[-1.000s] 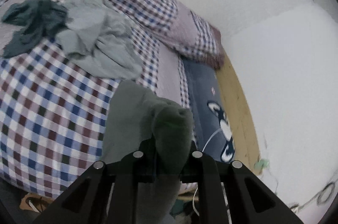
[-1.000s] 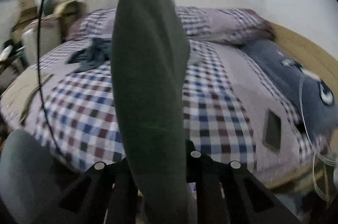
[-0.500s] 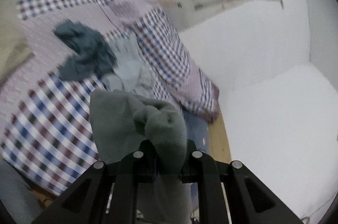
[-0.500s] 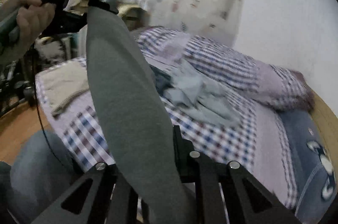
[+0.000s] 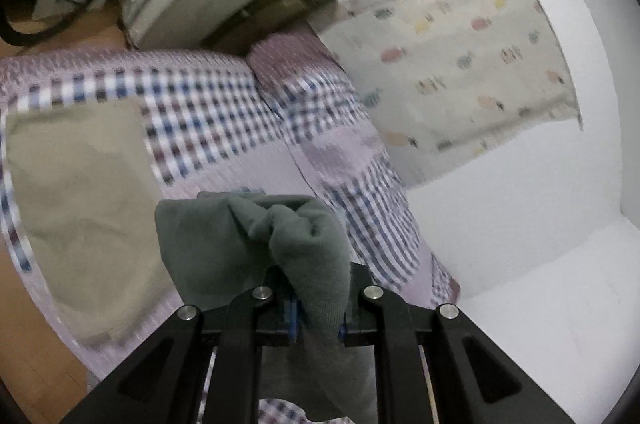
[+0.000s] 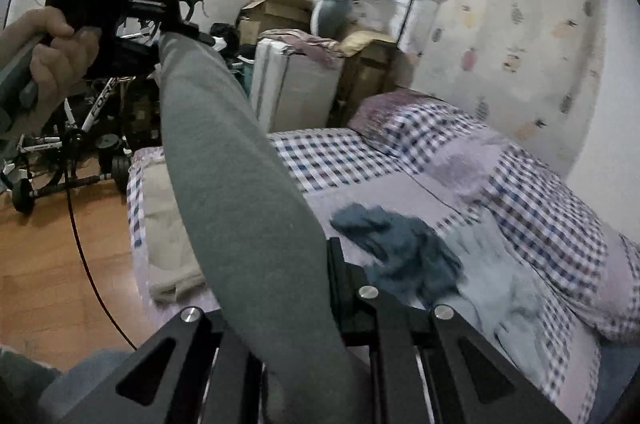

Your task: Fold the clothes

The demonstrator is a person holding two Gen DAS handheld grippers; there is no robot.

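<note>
Both views have swung toward the cluttered corner. Left gripper [image 5: 316,320] and right gripper [image 6: 288,308] each clench the grey garment [image 6: 236,183], stretched taut over the checked bed [image 6: 540,207].

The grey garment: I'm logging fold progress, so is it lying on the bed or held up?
Held up. The grey garment stretches taut between the left gripper and right gripper, above the bed.

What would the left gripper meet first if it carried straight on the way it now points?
Apart from the grey garment it already grips, the left gripper points at the checked bedspread. It would probably land there, close to the flat beige cloth, though depth is unclear in this blurred view.
</note>
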